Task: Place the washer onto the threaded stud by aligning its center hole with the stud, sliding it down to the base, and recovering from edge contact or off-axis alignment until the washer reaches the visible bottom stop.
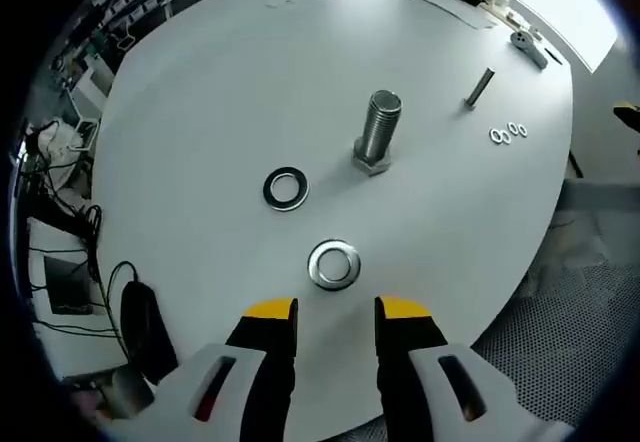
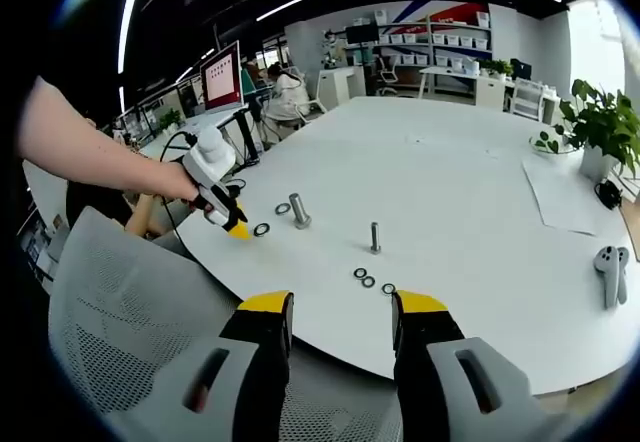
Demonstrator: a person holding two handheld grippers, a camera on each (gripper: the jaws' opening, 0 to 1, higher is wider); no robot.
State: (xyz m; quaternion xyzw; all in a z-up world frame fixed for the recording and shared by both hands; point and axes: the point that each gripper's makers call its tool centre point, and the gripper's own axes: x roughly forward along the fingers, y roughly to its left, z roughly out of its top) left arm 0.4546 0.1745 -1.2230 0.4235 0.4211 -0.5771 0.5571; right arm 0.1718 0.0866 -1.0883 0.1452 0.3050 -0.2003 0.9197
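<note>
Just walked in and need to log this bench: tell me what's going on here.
A person is working at a white table with two handheld grippers. The left gripper is open, fingers just short of a silver washer lying flat. A darker washer lies beyond it, beside the upright threaded stud, which carries no washer yet. The right gripper hangs open off the table's edge, holding nothing. A thinner bolt and small washers sit farther off.

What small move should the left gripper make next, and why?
Probably ease the left gripper forward and down around the silver washer: its jaws stand open and empty just short of it, and the washer lies flat on the table, apart from the threaded stud.
</note>
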